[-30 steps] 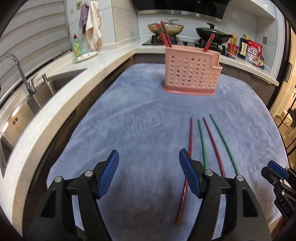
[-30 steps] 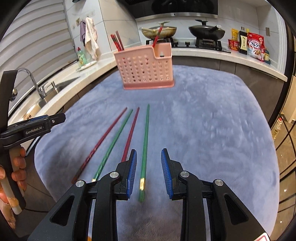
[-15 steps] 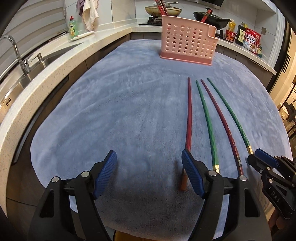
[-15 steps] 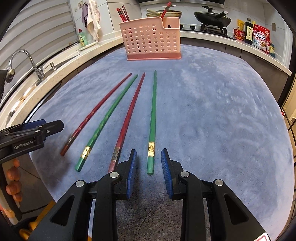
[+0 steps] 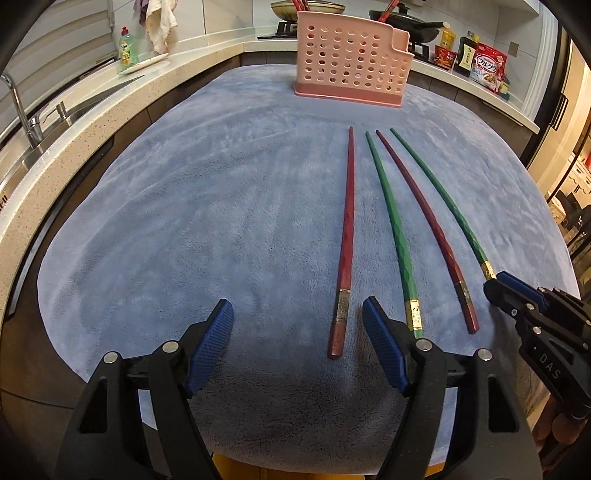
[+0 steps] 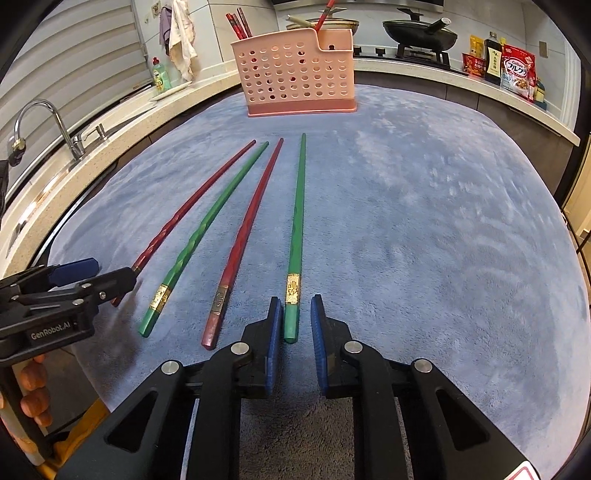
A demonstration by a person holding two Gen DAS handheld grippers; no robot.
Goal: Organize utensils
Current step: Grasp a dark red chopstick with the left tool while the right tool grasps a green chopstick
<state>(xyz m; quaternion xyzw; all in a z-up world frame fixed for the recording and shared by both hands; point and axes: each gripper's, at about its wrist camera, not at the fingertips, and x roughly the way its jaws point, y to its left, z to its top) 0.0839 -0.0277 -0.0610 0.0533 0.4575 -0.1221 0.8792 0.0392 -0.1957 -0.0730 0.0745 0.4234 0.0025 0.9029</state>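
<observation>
Several chopsticks lie side by side on a blue cloth point(image 5: 207, 221): a red one point(image 5: 347, 236), a green one point(image 5: 392, 229), a dark red one point(image 5: 424, 221) and a green one point(image 5: 443, 203). My left gripper point(image 5: 297, 325) is open, with the thick end of the leftmost red chopstick between its fingers. My right gripper point(image 6: 293, 317) is narrowly open around the thick end of the rightmost green chopstick point(image 6: 297, 229), not clamped on it. A pink perforated utensil holder point(image 6: 295, 74) stands at the far end and holds several red chopsticks.
A sink with a tap point(image 6: 55, 125) runs along the left counter. A stove with pans point(image 6: 417, 33) and food packets point(image 6: 517, 70) line the back counter. A dish soap bottle point(image 5: 127, 46) stands at the back left.
Both grippers have drawn back and down towards the near ends of the chopsticks. The chopsticks' thick ends now lie between the fingers. Finger openings look unchanged.
</observation>
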